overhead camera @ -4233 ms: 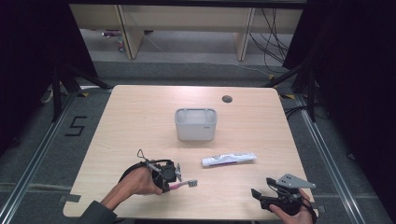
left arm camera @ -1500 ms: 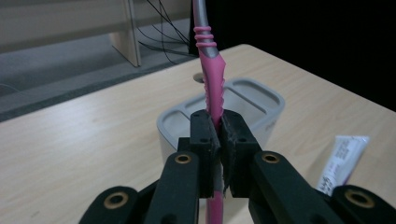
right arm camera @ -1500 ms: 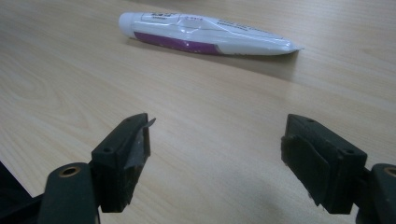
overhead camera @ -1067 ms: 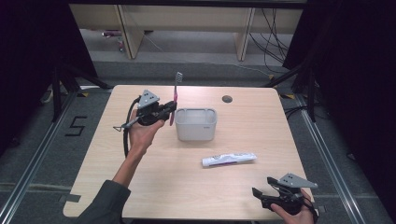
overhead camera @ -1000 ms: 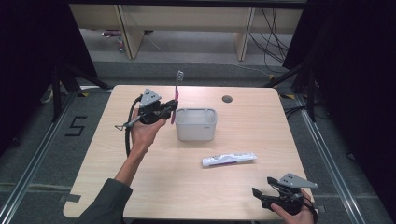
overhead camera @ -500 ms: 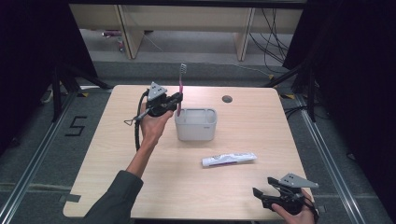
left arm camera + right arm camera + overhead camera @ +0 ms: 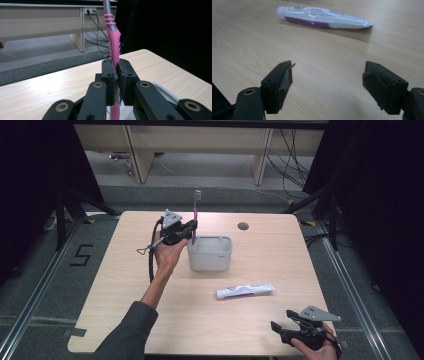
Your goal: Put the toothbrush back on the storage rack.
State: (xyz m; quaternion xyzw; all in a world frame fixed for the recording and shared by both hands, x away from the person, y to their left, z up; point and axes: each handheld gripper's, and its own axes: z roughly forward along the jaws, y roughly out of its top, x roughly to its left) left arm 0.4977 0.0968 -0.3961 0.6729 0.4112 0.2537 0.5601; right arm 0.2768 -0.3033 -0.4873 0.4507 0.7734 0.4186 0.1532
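My left gripper [image 7: 190, 229] [image 7: 117, 72] is shut on a pink and grey toothbrush [image 7: 195, 217] [image 7: 113, 45]. It holds the brush upright, bristles up, at the left end of a white rectangular holder [image 7: 210, 254] [image 7: 162, 92]; the brush's lower tip hangs just over or inside the holder's left rim. A white and purple toothpaste tube [image 7: 245, 290] [image 7: 322, 17] lies flat on the table in front of the holder. Near the table's front right corner my right gripper [image 7: 281, 329] [image 7: 328, 85] stands open, nothing between its pads, pointing toward the tube.
The light wooden table [image 7: 125, 285] has a small round grommet [image 7: 243, 226] at the back. Metal rails run along the floor on both sides. A wooden bench and cables lie beyond the table's far edge.
My left gripper has moved right and slightly down with the toothbrush, turning the brush upright over the holder's left end. The right gripper has stayed where it was.
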